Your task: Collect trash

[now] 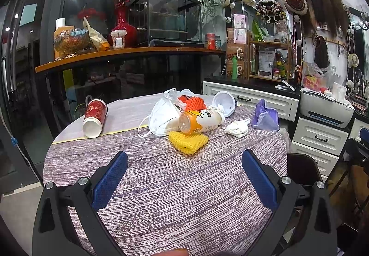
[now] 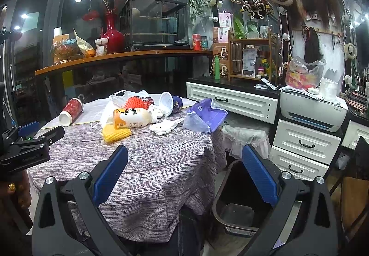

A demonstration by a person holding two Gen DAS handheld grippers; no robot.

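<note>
Trash lies on a round table with a purple-grey cloth (image 1: 173, 186): a red paper cup on its side (image 1: 94, 117), a white face mask (image 1: 165, 117), an orange-and-white bottle (image 1: 200, 121), yellow foam netting (image 1: 188, 141), orange netting (image 1: 194, 103), a crumpled tissue (image 1: 237, 128), a purple bag (image 1: 265, 116) and a white tipped cup (image 1: 223, 100). My left gripper (image 1: 184, 161) is open and empty, short of the yellow netting. My right gripper (image 2: 184, 156) is open and empty, over the table's right edge. A black bin (image 2: 239, 200) stands on the floor below it.
White drawers (image 2: 304, 143) and a printer (image 2: 313, 110) stand to the right. A wooden shelf (image 1: 129, 52) with a red vase (image 1: 123, 27) runs behind the table. My left gripper's body shows at the left of the right wrist view (image 2: 27, 145).
</note>
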